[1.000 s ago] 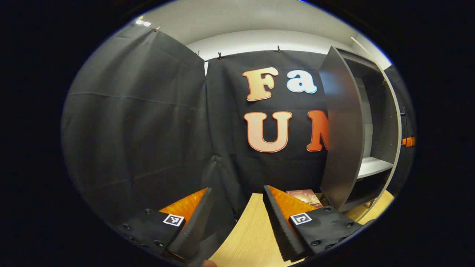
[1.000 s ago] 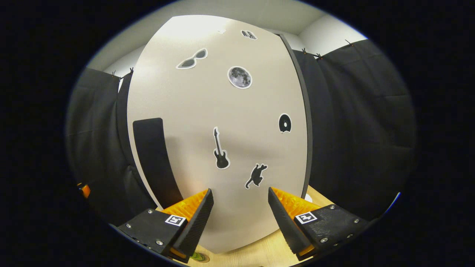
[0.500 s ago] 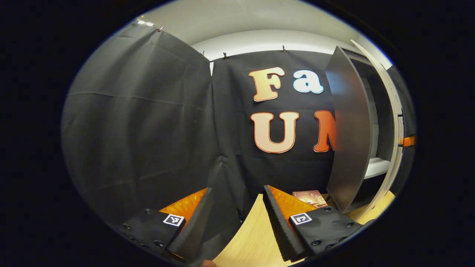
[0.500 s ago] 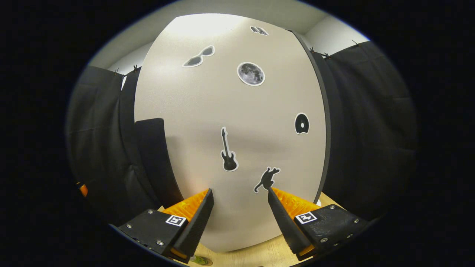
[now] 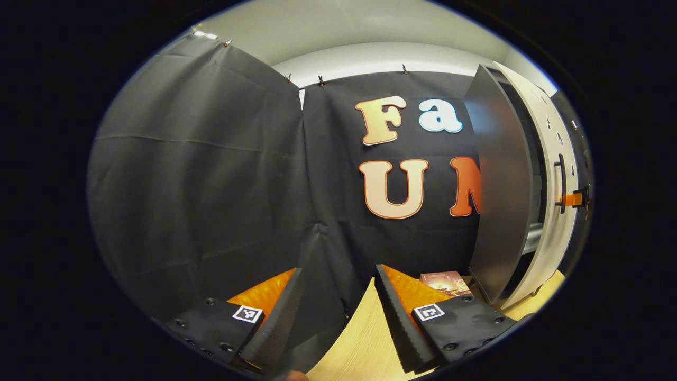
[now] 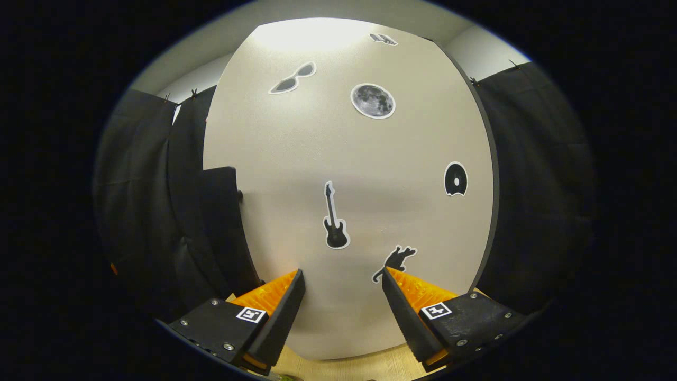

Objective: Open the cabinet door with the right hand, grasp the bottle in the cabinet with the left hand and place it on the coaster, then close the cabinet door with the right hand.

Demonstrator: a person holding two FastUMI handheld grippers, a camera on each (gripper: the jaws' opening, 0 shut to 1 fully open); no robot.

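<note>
In the left gripper view, the left tongs [image 5: 334, 312] sit at the bottom centre of the frame, spread apart with nothing between them, above a pale wooden surface [image 5: 359, 344]. Each finger carries a small square black-and-white marker. At the right of the frame stands the cabinet [image 5: 500, 185], its dark side panel facing the camera. The cabinet door [image 5: 552, 180] is nearly shut, leaving a narrow gap. A dark handle [image 5: 560, 182] runs down the door. Just right of it, at the frame's right edge, part of the other tongs shows. A small reddish printed card [image 5: 446, 282] lies on the surface at the cabinet's foot; its print is too small to read.

In the right gripper view, the right tongs [image 6: 342, 312] are spread open at the bottom centre, very close to the door's pale front [image 6: 349, 201]. The door bears picture stickers: sunglasses [image 6: 292, 84], a moon [image 6: 373, 100], a guitar [image 6: 335, 217], a record [image 6: 455, 179] and a cat [image 6: 395, 260]. No readable writing appears on the door.
</note>
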